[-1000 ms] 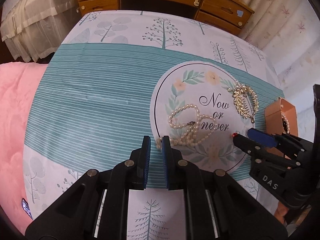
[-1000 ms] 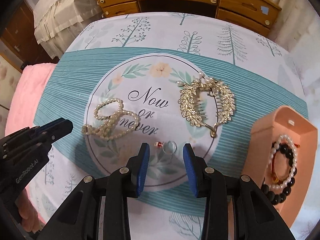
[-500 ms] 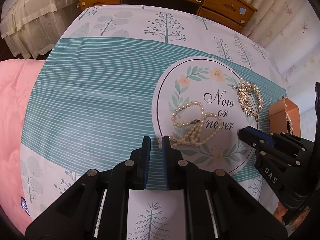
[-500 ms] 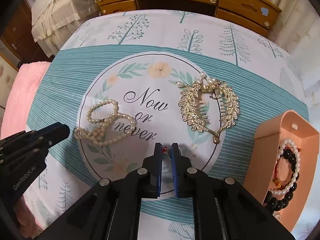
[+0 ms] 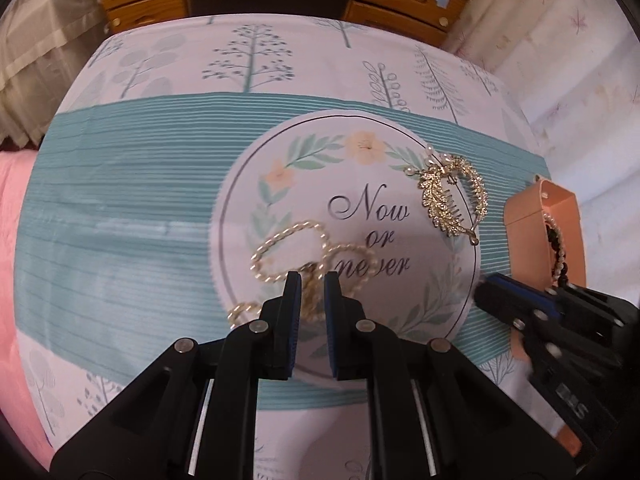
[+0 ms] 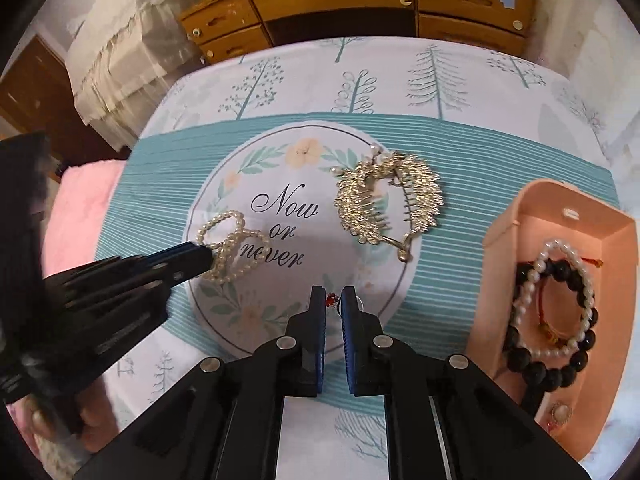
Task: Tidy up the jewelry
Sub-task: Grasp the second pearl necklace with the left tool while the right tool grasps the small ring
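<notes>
Ring w/ red stone, thin silver band, pinched in your right gripper above the printed cloth; left gripper nearly closed, empty, over pearl strand.

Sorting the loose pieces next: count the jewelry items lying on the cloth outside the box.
2: a pearl strand left on the printed circle and a gold leaf hair comb at its upper right. Smaller pieces may hide behind the hand-held grippers.
</notes>
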{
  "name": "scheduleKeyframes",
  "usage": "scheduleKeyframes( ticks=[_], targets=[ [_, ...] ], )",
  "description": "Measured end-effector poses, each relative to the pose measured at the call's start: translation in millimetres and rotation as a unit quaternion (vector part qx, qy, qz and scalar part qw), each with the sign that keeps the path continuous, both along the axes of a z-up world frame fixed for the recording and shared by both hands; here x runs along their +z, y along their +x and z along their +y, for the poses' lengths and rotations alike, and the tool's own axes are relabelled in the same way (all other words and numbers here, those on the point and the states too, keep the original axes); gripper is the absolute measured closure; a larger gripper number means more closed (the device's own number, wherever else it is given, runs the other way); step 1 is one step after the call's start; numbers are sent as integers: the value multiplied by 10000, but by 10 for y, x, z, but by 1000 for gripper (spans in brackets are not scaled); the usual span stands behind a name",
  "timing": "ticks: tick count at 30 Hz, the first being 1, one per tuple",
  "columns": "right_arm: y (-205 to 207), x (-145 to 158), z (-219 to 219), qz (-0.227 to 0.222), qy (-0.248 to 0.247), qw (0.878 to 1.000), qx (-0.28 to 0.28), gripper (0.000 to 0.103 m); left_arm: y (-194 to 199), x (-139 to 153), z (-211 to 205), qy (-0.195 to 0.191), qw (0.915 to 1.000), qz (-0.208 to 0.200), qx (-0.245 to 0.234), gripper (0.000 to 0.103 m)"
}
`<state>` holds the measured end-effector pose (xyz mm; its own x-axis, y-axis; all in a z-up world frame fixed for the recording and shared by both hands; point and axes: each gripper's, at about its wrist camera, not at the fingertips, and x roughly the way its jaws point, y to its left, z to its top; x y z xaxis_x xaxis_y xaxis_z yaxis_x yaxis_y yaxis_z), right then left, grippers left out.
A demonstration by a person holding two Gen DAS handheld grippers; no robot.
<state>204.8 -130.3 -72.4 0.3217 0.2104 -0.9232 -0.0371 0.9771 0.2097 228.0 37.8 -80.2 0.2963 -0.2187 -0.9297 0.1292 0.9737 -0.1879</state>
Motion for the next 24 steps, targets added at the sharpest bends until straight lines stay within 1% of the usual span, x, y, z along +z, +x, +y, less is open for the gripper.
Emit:
scheduleKeyframes(
  ticks=[4,10,11,12,15,21,24],
  targets=[
    [-115,100,-112,-84,148,9999,-30,95,73,-57,-128,92,9999,22,-128,94],
    [-244,194,-163,-167,295,9994,-9,95,71,-74,-191,230,9995,-128,-156,94],
    [-258,202,-165,-175,309,9994,-2,95,69,-73,-190,247,9995,-132,-146,95],
    [-271,211,-169,-179,341,9993,-7,95,73,-75,-180,249,9995,-130,-122,99],
    [-296,229,-167,-209,381,9991,3,95,78,-73,-119,207,9998,-83,11,100],
    [-351,257,-206,-253,435,9987,-10,95,34,22,-98,217,9996,-168,-23,100],
    [-387,281,-227,-262,477,9985,-29,95,-12,116,-113,194,9995,-248,-53,100]
  ],
)
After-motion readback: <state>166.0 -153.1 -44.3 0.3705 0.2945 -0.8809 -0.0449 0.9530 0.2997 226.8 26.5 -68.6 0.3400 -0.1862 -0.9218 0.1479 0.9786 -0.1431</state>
